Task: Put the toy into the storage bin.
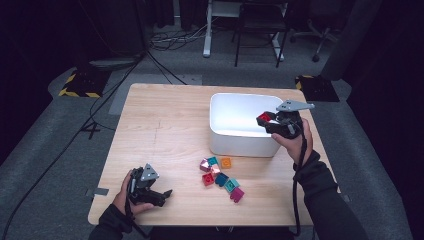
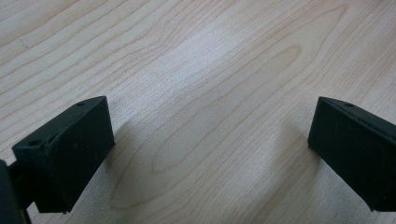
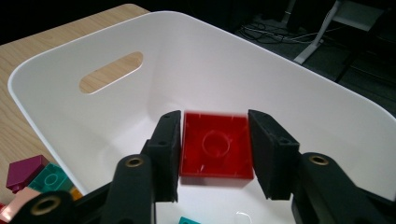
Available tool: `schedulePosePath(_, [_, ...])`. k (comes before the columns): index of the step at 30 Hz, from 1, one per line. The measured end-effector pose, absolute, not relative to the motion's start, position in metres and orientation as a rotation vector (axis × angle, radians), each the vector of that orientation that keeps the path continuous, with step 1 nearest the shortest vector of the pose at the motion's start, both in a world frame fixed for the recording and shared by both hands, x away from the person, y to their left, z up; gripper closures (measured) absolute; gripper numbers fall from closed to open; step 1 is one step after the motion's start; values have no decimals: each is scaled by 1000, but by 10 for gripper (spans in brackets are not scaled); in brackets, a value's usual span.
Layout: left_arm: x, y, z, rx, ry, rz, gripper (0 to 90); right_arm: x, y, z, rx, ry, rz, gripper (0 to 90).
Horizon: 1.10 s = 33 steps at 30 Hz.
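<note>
Right hand-held gripper: I have it over the white bin, at the bin's 3 o'clock rim in the high view.
Red brick: it sits between my right jaws, hollow underside facing the camera, blurred at its edges. In the high view it shows as a red spot at the jaw tips, above the bin's inside.
Right grip: the jaws stand just beside the brick's two flanks; I can't tell whether the pads still press on it, since the blur hides the contact.
White bin: it stands on the desk at about 1 o'clock from the desk's centre; a slot handle shows in its far wall, and a teal piece lies on its floor below my jaws.
Left hand-held gripper: it rests at the desk's 7 o'clock corner, jaws released and wide apart with bare wood between them.
Loose bricks: a small cluster of pink, teal, orange, red and magenta lies on the desk at 6 o'clock from the bin, well apart from both grippers.
</note>
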<state>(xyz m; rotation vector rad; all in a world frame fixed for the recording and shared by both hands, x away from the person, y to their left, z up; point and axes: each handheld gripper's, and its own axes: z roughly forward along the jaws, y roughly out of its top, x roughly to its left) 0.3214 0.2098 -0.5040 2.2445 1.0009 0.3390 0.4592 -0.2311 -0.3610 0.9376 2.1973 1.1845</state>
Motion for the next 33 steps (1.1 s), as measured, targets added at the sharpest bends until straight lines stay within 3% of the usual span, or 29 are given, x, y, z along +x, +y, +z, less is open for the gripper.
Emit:
schedulePosePath(17, [321, 210, -504, 2243, 1002, 359, 5, 425, -240, -343, 864, 2160, 1252, 422])
schedulePosePath(20, [321, 210, -504, 2243, 1002, 360, 5, 413, -244, -341, 838, 2154, 1267, 418])
schedulePosePath(23, [321, 210, -504, 2243, 1004, 350, 5, 402, -247, -342, 811, 2167, 1292, 473])
schedulePosePath(29, [321, 210, -504, 2243, 1001, 353, 5, 381, -249, -351, 761, 2190, 1298, 424])
schedulePosePath(33, [321, 210, -504, 2244, 1004, 354, 5, 366, -248, -363, 713, 2221, 1302, 450])
